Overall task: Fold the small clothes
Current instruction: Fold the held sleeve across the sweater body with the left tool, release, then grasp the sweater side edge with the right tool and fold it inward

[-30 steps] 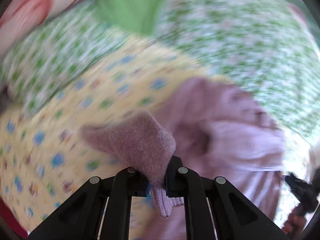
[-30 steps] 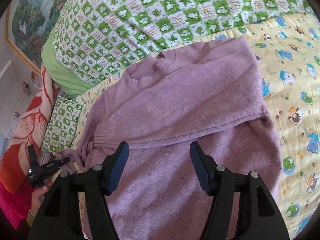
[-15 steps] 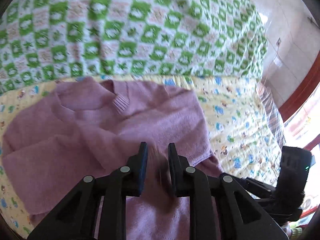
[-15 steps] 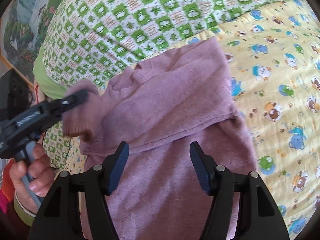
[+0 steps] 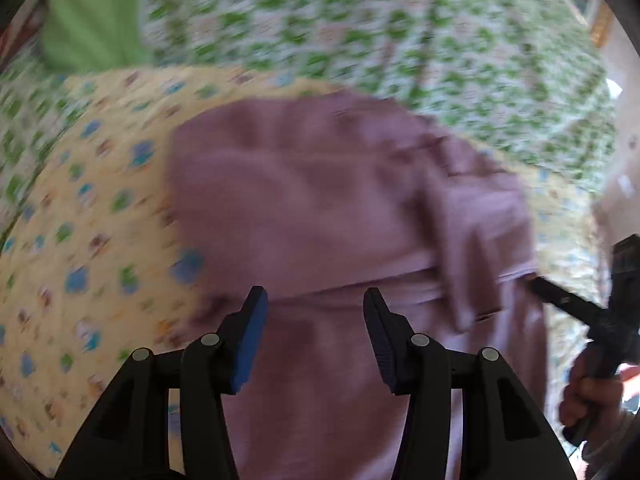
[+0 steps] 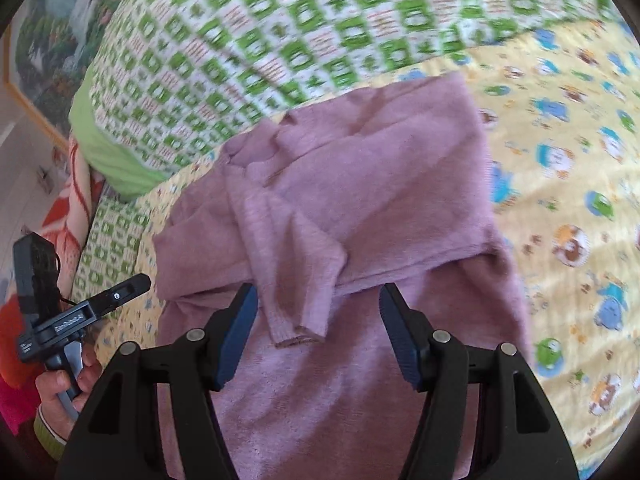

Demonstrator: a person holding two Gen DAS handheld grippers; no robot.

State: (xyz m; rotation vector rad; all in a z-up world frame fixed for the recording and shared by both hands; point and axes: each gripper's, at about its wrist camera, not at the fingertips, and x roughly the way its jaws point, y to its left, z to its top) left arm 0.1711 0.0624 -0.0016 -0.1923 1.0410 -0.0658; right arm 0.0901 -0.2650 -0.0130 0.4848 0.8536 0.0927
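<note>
A mauve knitted sweater (image 6: 400,200) lies flat on the bed, also blurred in the left wrist view as the sweater (image 5: 320,200). One sleeve (image 6: 288,248) is folded across its body, with the cuff (image 6: 298,332) resting on the lower part. My right gripper (image 6: 319,292) hovers open just above that cuff and holds nothing. My left gripper (image 5: 315,296) is over the sweater's left side; its jaws are opening and nothing is between them. From the right wrist view the left gripper (image 6: 120,296) sits off the sweater's left edge, held by a hand (image 6: 60,384).
A yellow cartoon-print sheet (image 6: 560,200) covers the bed. A green-and-white checked quilt (image 6: 280,40) is piled behind the sweater, with a plain green pillow (image 6: 108,148) beside it. A red and orange blanket (image 6: 60,220) lies at the far left.
The left gripper carried the sleeve cuff across the sweater, let it go and opened. It then drew back toward the sweater's left side. The sleeve now lies folded over the body. The right gripper barely moved.
</note>
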